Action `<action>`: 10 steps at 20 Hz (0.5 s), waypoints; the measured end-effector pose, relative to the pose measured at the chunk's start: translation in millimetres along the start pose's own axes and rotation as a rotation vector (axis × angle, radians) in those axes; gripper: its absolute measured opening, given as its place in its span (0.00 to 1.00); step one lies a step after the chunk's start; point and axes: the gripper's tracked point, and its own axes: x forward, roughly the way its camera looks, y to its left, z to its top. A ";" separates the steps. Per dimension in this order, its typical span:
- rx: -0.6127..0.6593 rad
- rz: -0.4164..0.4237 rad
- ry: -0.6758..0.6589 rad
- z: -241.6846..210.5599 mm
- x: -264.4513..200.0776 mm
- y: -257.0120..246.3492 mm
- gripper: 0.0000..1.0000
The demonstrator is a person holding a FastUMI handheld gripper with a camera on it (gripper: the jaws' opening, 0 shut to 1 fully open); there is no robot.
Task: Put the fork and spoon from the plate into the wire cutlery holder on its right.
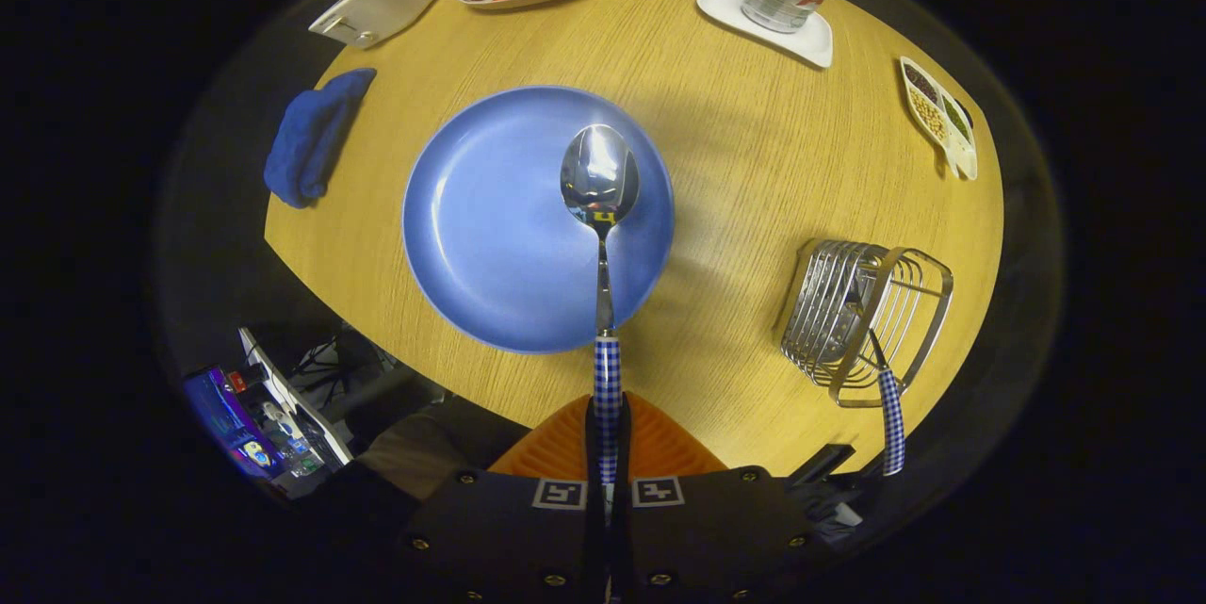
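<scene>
With its fingers clenched on the checked handle, the tool (608,467) holds the spoon (600,180) level above the blue plate (490,236). Right of the plate, on the desk (735,142), the wire cutlery holder (862,321) carries the fork (890,420).

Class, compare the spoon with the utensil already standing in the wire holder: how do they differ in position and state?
The spoon is clamped by its handle in the gripper, bowl out over the blue plate; the other utensil stands in the wire holder, unheld. The spoon's bowl shows fully; the other's head is hidden among the wires. Both have checked blue-and-white handles.
</scene>
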 end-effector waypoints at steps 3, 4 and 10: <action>0.008 0.006 -0.002 -5.6 -7.9 -6.3 0.03; 0.011 0.013 -0.003 -7.8 -10.1 -6.5 0.03; 0.027 0.038 0.010 -25.5 -29.5 -22.3 0.03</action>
